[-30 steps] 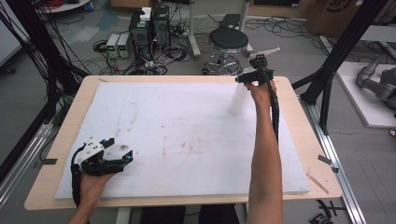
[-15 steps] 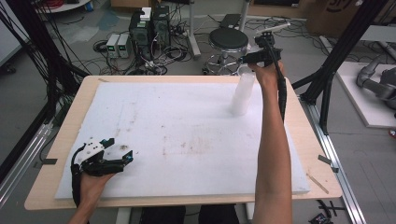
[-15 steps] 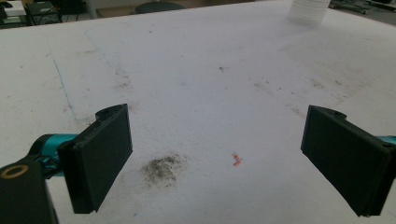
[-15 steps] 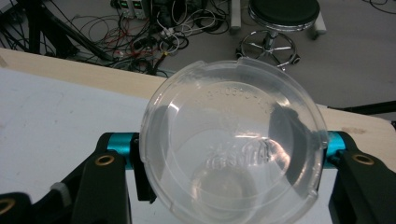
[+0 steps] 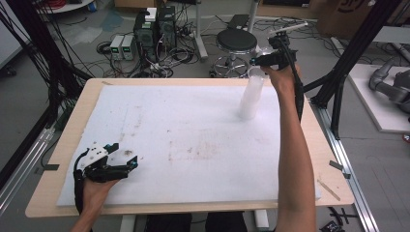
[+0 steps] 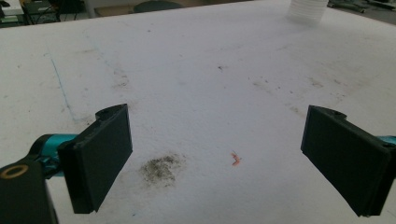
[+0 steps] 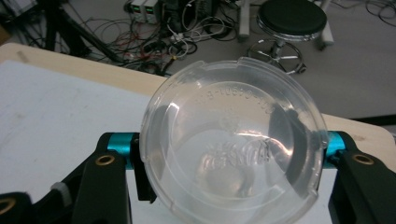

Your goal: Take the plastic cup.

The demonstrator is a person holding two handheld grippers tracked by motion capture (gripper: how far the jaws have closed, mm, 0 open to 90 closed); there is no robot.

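Clear plastic cups [image 5: 251, 99] stand nested in a tall stack at the far right of the white surface [image 5: 183, 145]. Right gripper [image 5: 261, 61], raised above the stack, has just been closing and now clasps the top cup [image 7: 233, 140] across its rim. Such cups are judged light, thin-walled and easily crushed, so a gentle hold at the stiffer rim suits. Left gripper [image 5: 126, 163] rests released near the front left corner. Right gripper view shows the held cup's embossed base; left gripper view shows the stack's foot [image 6: 307, 9].
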